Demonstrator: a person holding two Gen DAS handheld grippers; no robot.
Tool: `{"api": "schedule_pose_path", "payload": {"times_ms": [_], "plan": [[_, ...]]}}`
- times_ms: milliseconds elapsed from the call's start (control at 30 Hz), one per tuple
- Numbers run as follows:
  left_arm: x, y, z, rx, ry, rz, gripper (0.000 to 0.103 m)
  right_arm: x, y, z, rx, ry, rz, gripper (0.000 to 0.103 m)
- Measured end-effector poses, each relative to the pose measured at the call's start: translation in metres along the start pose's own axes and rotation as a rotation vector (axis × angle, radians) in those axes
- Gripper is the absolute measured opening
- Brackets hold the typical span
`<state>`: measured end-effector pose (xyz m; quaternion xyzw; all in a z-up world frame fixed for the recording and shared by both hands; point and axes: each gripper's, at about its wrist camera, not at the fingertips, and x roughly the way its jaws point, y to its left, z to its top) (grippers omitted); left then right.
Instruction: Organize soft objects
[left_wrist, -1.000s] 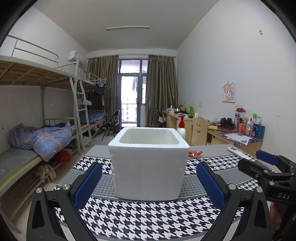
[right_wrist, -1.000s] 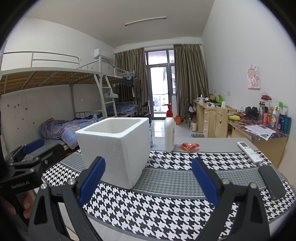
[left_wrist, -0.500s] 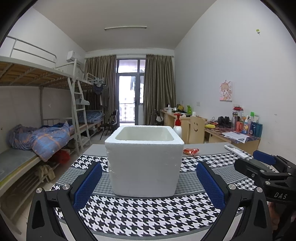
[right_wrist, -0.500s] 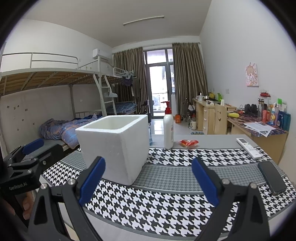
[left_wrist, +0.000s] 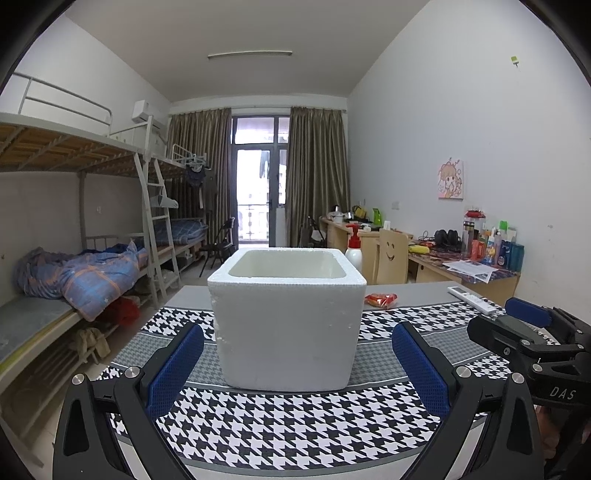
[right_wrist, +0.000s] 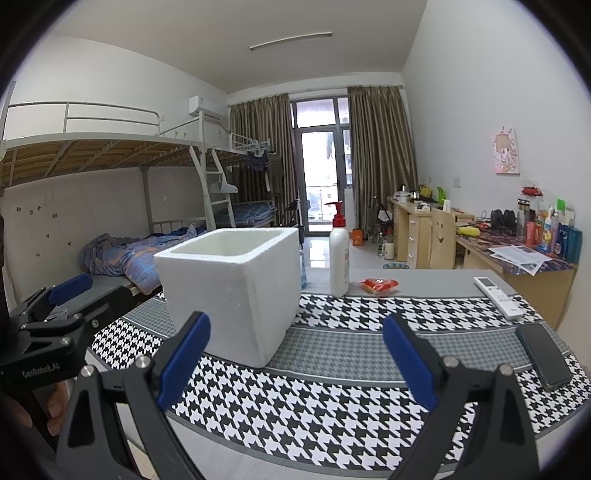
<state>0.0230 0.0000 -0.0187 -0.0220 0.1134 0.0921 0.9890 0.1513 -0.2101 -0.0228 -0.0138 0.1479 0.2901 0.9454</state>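
A white foam box (left_wrist: 288, 317) (right_wrist: 236, 284) stands open-topped on the houndstooth table mat (left_wrist: 295, 424) (right_wrist: 332, 398). Its inside is hidden from both views. A small red soft packet (left_wrist: 380, 298) (right_wrist: 378, 285) lies on the grey table behind the box to the right. My left gripper (left_wrist: 295, 363) is open, held low in front of the box with nothing between its blue pads. My right gripper (right_wrist: 295, 354) is open too, facing the mat to the right of the box. Each gripper shows at the edge of the other's view.
A white pump bottle (right_wrist: 339, 254) (left_wrist: 354, 251) stands behind the box. A white remote (right_wrist: 498, 291) (left_wrist: 472, 300) and a black phone (right_wrist: 543, 354) lie at the table's right side. Bunk beds stand left, desks right. A hand (right_wrist: 51, 406) holds the left gripper.
Both views have dropped slightly and eased back from the box, so less of its inside shows. Both grippers stay open and nothing on the table has moved.
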Motion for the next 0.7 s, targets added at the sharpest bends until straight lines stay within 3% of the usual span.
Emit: {"api": "schedule_pose_path", "payload": {"times_ms": [700], "plan": [[0.0046, 0.0023, -0.0003, -0.006, 0.015, 0.008, 0.102, 0.0028, 0.0002, -0.0012, -0.005, 0.007, 0.010, 0.096]]}}
